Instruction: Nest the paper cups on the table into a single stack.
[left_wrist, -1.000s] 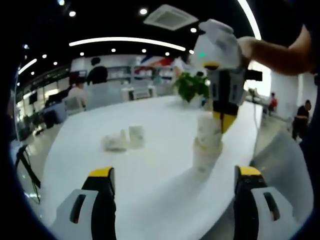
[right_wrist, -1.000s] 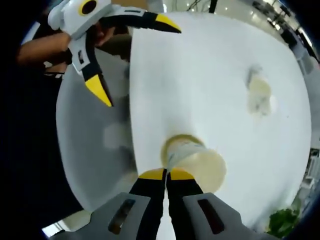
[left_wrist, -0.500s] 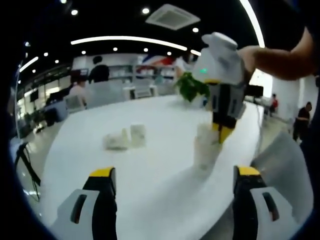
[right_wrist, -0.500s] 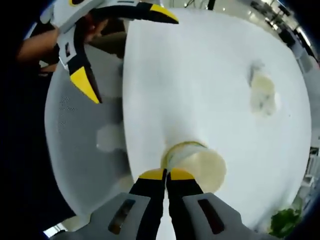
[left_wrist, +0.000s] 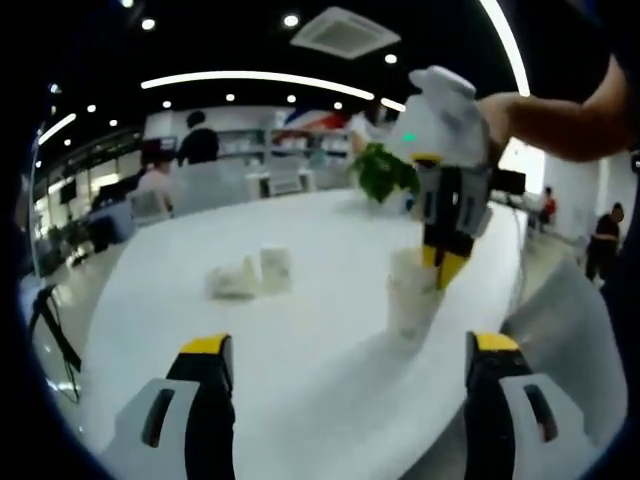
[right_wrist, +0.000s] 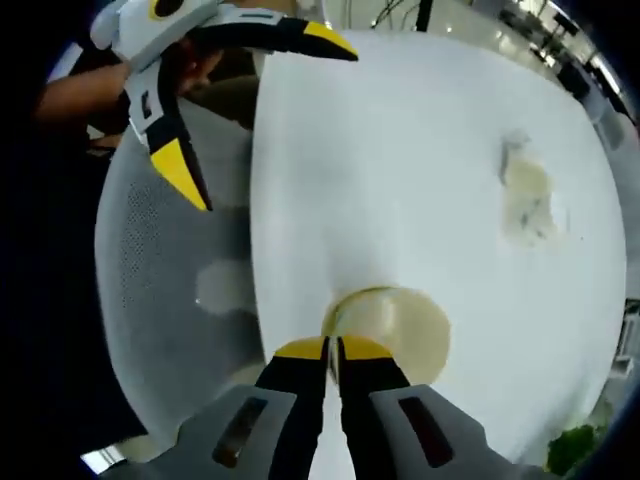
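The right gripper has its yellow-tipped jaws pinched on the rim of the pale paper cup stack, upright near the edge of the smooth white table; the left gripper gapes wide, holding nothing; two more paper cups, one seemingly tipped over, sit well apart; any print is too blurred to read.

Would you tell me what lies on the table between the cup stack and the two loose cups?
Nothing: in the left gripper view, bare table separates the stack from the loose cups.
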